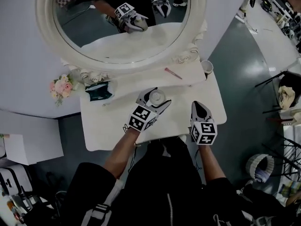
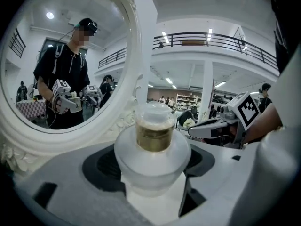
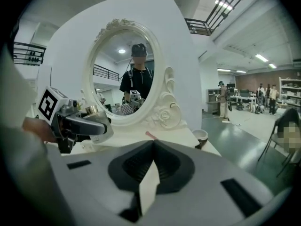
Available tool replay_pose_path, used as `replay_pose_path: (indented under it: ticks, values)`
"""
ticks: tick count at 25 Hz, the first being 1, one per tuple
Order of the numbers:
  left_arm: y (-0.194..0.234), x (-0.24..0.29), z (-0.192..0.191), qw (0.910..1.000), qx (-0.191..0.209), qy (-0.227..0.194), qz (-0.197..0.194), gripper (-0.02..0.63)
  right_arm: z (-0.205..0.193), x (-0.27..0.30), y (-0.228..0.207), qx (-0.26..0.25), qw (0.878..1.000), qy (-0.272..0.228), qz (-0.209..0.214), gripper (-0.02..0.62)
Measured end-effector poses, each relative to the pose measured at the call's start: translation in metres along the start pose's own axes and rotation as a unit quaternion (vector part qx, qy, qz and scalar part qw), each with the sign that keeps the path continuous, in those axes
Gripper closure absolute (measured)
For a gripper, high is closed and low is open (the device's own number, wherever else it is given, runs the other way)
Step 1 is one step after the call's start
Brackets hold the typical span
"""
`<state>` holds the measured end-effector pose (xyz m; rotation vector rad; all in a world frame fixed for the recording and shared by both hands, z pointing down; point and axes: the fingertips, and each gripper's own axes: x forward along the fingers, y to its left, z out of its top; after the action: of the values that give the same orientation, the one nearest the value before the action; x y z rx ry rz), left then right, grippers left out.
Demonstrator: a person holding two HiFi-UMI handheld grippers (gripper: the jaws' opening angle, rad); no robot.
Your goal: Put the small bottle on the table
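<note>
- Gripping the small bottle [image 2: 153,145] round its frosted belly, the left gripper [image 1: 156,99] has both pads pressed on the glass, at the middle of the head view.
- Bottle upright: gold neck and clear cap on top, long axis vertical, crossing the jaws squarely.
- White table [image 1: 103,126] lies directly beneath the base. In the right gripper view the bottle appears to hang just above the top, though I cannot rule out contact.
- Right gripper [image 1: 199,107], lower right of the head view, has its jaws closed tip to tip on nothing, near the bottle but apart from it.
- My read: the left hand is on this job. The drop should run straight down the bottle's own axis, with release only once the base sits flat.
</note>
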<state>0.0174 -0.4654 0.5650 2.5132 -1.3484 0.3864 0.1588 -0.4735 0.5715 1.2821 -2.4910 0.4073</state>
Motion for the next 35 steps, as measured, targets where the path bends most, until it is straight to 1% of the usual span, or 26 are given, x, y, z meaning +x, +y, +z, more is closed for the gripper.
replay_pose_path:
  ticks: [5, 8, 13, 17, 22, 30, 35]
  values:
    - [-0.028, 0.034, -0.008, 0.9992, 0.009, 0.015, -0.035, 0.261, -0.029, -0.02, -0.03, 0.024, 0.999, 0.015, -0.03, 0.594]
    - [-0.043, 0.049, -0.025, 0.9982, 0.01, 0.031, -0.051, 0.261, -0.042, -0.029, -0.04, 0.035, 0.998, 0.024, -0.041, 0.594]
    - [-0.065, 0.067, -0.059, 0.9958, 0.009, 0.063, -0.066, 0.261, -0.063, -0.038, -0.053, 0.05, 0.997, 0.04, -0.051, 0.594]
    - [-0.074, 0.089, -0.075, 0.9953, 0.009, 0.071, -0.065, 0.261, -0.075, -0.041, -0.063, 0.059, 0.996, 0.053, -0.052, 0.594]
    - [-0.082, 0.13, -0.078, 0.995, 0.011, 0.071, -0.069, 0.261, -0.083, -0.04, -0.08, 0.064, 0.995, 0.065, -0.05, 0.594]
    - [-0.104, 0.204, -0.084, 0.9926, 0.049, 0.072, -0.085, 0.261, -0.088, -0.04, -0.128, 0.072, 0.993, 0.078, -0.061, 0.594]
    - [-0.107, 0.24, -0.089, 0.9921, 0.051, 0.079, -0.083, 0.261, -0.094, -0.04, -0.156, 0.078, 0.991, 0.088, -0.066, 0.594]
